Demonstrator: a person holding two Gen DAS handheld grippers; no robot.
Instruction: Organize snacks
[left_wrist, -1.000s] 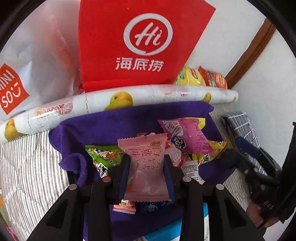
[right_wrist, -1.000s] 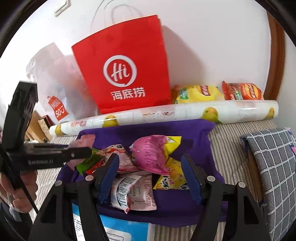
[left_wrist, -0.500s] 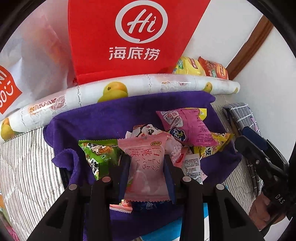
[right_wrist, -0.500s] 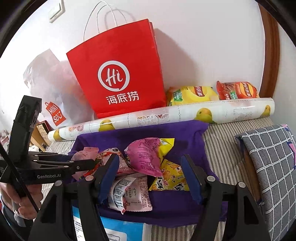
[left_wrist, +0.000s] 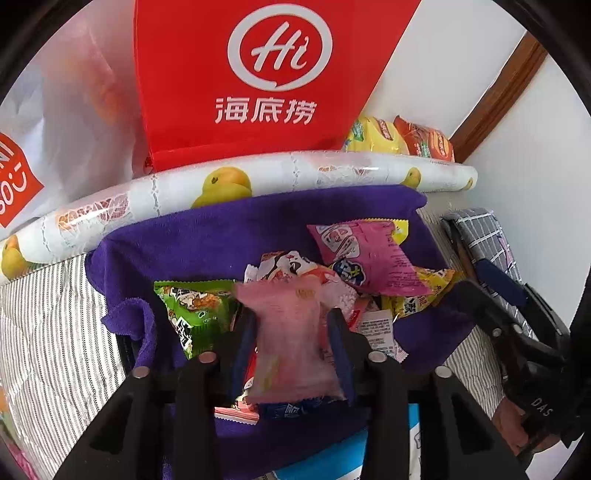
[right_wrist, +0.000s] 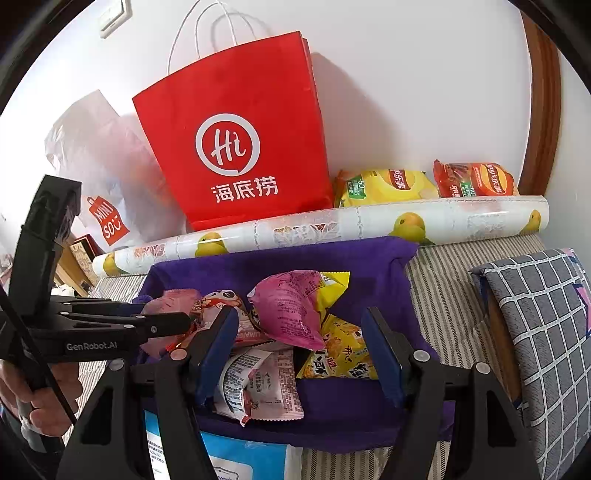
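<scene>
The left gripper (left_wrist: 291, 345) is observed over the purple cloth (left_wrist: 258, 225) with its jaws opening and the pale pink snack packet (left_wrist: 291, 339), blurred, between them, so a release onto the snack pile (right_wrist: 295, 332) is judged to be in hand. The right gripper (right_wrist: 301, 354) is held spread and empty above that pile. A clean withdrawal is called for next; bare cloth is available towards the fruit-print roll (right_wrist: 332, 225), while the checked cushion (right_wrist: 546, 332) closes off the right side.
</scene>
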